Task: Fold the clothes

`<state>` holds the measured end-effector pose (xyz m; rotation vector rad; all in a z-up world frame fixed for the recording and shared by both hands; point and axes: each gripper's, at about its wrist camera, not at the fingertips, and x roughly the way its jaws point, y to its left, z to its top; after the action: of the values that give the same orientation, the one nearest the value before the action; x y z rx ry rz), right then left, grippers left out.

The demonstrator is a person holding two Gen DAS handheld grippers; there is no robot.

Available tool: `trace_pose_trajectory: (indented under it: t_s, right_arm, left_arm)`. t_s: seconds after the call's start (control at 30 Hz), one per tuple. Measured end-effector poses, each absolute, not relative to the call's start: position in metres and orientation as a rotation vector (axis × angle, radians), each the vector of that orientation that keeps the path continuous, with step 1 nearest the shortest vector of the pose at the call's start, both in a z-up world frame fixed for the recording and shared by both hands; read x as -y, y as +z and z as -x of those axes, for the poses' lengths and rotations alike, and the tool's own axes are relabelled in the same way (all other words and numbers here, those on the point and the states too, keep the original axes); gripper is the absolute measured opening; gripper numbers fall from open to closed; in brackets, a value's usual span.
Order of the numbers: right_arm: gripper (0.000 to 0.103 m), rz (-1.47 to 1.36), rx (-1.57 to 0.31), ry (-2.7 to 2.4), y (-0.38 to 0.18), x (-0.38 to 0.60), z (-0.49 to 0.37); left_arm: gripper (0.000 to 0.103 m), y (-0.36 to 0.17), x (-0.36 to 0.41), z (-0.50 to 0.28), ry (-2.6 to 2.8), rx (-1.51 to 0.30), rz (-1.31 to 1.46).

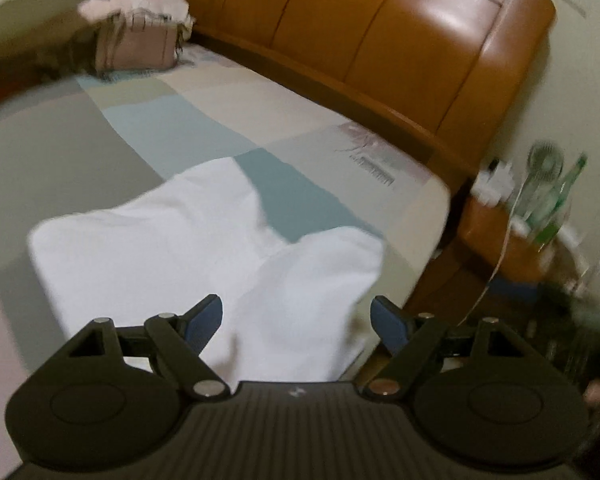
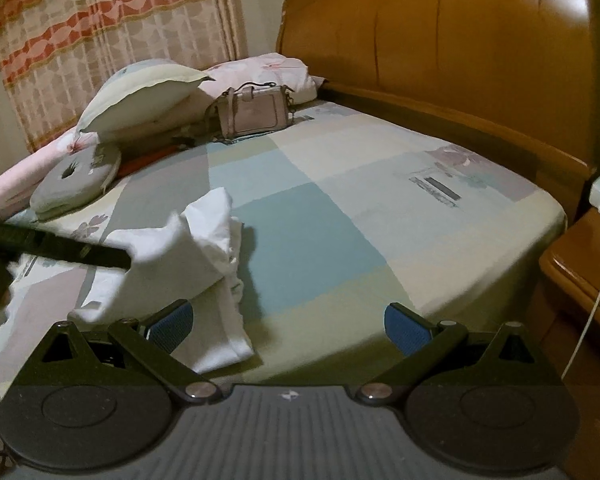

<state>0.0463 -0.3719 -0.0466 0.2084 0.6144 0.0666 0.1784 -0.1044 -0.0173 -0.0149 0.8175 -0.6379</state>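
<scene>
A white garment (image 1: 188,248) lies crumpled on the patchwork bed sheet (image 1: 148,120) near the bed's front edge. My left gripper (image 1: 298,320) hangs just above it and is open: the blue pads stand wide apart with white cloth below and between them, not pinched. In the right wrist view the same garment (image 2: 204,248) rises in a loose peak, and one dark finger (image 2: 68,248) of the left gripper reaches in from the left, its tip hidden behind the cloth. My right gripper (image 2: 288,328) is open over the sheet (image 2: 340,208), with the garment's lower edge beside its left pad.
A pink handbag (image 2: 256,114), pillows (image 2: 140,96) and a round grey cushion (image 2: 76,184) sit at the far side of the bed. A wooden headboard (image 2: 440,52) runs along the right. A nightstand (image 2: 580,276) with a green bottle (image 1: 556,200) stands beyond the bed's corner.
</scene>
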Motion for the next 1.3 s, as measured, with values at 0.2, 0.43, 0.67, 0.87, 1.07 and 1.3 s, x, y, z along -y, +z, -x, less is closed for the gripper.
trace_pose_trajectory:
  t_s: [0.2, 0.43, 0.67, 0.87, 1.07, 1.3]
  right_arm:
    - [0.103, -0.255, -0.626, 0.071, -0.055, 0.383, -0.051]
    - [0.103, -0.278, -0.613, 0.098, -0.053, 0.383, -0.049]
    - [0.103, -0.272, -0.581, 0.086, -0.048, 0.387, -0.037]
    - [0.103, -0.376, -0.620, 0.197, -0.051, 0.389, -0.050]
    - [0.095, -0.636, -0.741, 0.431, -0.068, 0.383, -0.083]
    - [0.085, -0.913, -0.964, 0.439, -0.123, 0.372, -0.122]
  left_arm:
    - [0.082, -0.029, 0.106, -0.117, -0.576, -0.750, -0.225]
    - [0.082, -0.077, 0.134, -0.103, -0.363, -0.657, -0.488]
    - [0.085, -0.081, 0.125, -0.110, -0.210, -0.595, -0.601]
    - [0.086, -0.092, 0.088, -0.107, -0.186, -0.666, -0.494]
    - [0.087, -0.091, 0.077, -0.104, -0.198, -0.682, -0.409]
    - [0.087, -0.078, 0.066, -0.103, -0.232, -0.657, -0.317]
